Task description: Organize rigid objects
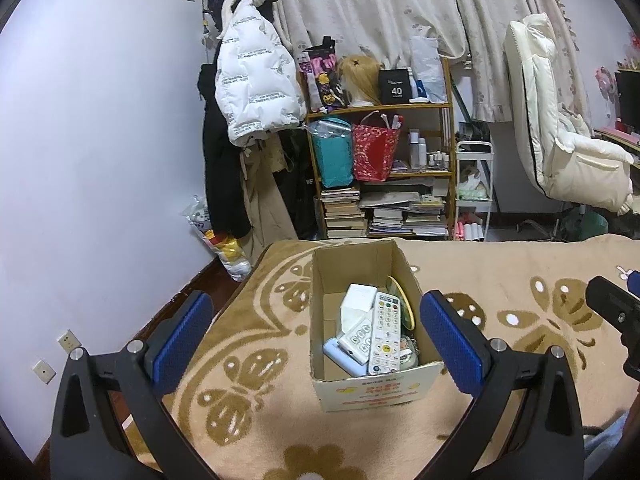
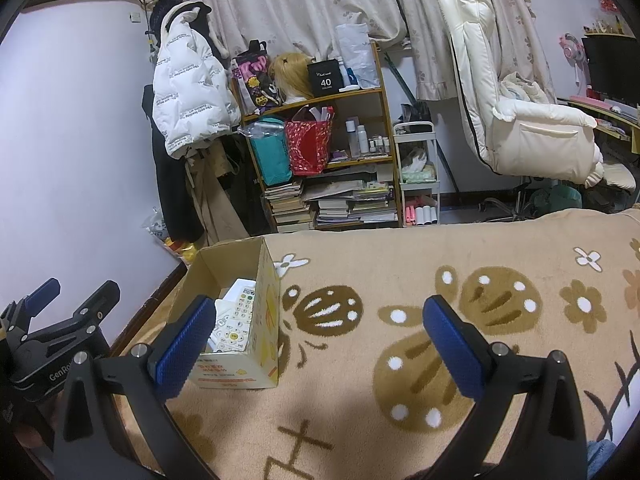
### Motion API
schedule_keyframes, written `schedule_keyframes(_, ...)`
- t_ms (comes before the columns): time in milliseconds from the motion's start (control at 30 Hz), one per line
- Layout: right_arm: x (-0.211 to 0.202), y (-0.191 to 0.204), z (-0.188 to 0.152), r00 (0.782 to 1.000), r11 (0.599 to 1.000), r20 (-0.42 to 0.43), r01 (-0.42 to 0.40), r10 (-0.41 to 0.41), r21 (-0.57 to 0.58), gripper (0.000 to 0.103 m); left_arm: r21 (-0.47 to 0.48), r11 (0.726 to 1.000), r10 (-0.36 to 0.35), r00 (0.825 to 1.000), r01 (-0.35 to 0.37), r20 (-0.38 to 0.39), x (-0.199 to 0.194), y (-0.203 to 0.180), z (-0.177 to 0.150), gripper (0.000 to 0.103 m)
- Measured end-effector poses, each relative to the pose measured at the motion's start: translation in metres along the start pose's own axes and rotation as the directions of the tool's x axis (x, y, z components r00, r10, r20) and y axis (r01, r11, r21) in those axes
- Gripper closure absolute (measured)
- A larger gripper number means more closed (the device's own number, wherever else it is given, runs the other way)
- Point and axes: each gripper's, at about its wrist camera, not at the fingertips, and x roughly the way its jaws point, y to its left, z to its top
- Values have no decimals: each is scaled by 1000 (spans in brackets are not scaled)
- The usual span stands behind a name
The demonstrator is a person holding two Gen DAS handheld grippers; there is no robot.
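Since both claws were held wide apart w/ nothing between the blue pads, no grasp was under way at this moment. The left claw (image 1: 316, 328) was hovered just above and in front of the cardboard box (image 1: 376, 394), which was framed squarely between its fingers — prob. so the contents could be checked or the box itself approached. The right claw (image 2: 320, 340) was held off to the box's right, over bare blanket (image 2: 400, 248), its left pad overlapping the box's near corner in the right wrist view.

The box was set on the patterned blanket, near its left edge, open top up. Inside, the rigid items were already gathered: a long white remote (image 1: 385, 334) laid along the right side, a smaller white remote (image 1: 358, 340) beside it, a white boxy item (image 1: 358, 304) behind, a pale blue item (image 1: 343, 358) at the front, and a round green-rimmed disc (image 1: 402, 300) leaned vs. the right wall. No loose item was seen on the blanket — judged: task near done or done.
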Motion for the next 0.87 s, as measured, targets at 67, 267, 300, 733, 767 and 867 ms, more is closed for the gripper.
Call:
schedule_keyframes(67, 0, 0, 0, 1000, 1000, 0, -2, 2, 0, 0, -4, 1000, 8, 1000, -8, 2, 0, 2, 0, 0)
schedule_keyframes(267, 1, 2, -1, 1000, 1000, 0, 0, 0, 0, 0, -8, 1000, 7, 1000, -7, 0, 0, 5, 0, 0)
schedule_keyframes(300, 1, 2, -1, 1000, 1000, 0, 0, 0, 1, 0, -8, 1000, 6, 1000, -6, 0, 0, 5, 0, 0)
schedule_keyframes(733, 2, 1, -1, 1000, 1000, -3, -1, 1, 2, 0, -14, 1000, 5, 1000, -5, -5, 2, 8, -2, 0)
schedule_keyframes(767, 2, 1, -2, 1000, 1000, -3, -1, 1, 2, 0, -14, 1000, 4, 1000, -4, -6, 2, 9, -2, 0)
schedule_keyframes(867, 2, 1, -1, 1000, 1000, -3, 0, 0, 4, 0, -15, 1000, 6, 1000, -6, -7, 2, 9, -2, 0)
